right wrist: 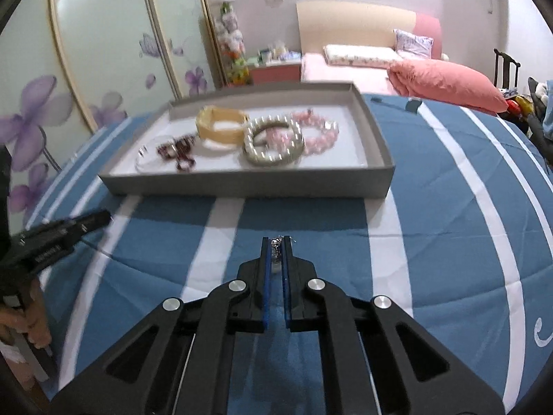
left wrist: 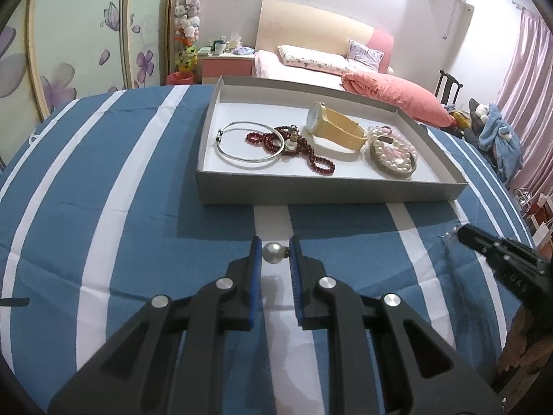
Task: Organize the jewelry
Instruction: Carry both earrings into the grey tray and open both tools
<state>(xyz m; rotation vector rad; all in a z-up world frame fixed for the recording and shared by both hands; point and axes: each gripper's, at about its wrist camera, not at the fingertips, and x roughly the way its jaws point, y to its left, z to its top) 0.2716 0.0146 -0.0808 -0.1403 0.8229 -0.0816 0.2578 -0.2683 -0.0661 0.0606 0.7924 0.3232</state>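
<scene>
Jewelry in your tray (left wrist: 331,192) counts five: bangle (left wrist: 247,145), red beads (left wrist: 293,145), watch (left wrist: 337,126), pearl ring (left wrist: 392,152), pink bracelet (right wrist: 318,133). Your left hand-held gripper (left wrist: 275,254) pinches one pearl (left wrist: 273,252); your right hand-held gripper (right wrist: 276,245) is clamped on one small silvery piece (right wrist: 275,247).

A pearl earring (left wrist: 272,252) sits lower centre; the tray (left wrist: 331,192) (grey, shallow) above holds a bangle (left wrist: 247,145), beads (left wrist: 304,150) and a watch (left wrist: 337,128).

A blue and white striped cloth (left wrist: 121,207) covers the work surface. Behind it stands a bed (left wrist: 304,69) with 2 pillows (left wrist: 311,57) and a coral duvet (left wrist: 390,93). Pink curtains (left wrist: 525,97) hang at the right; wardrobe doors (left wrist: 69,41) show purple flowers.
</scene>
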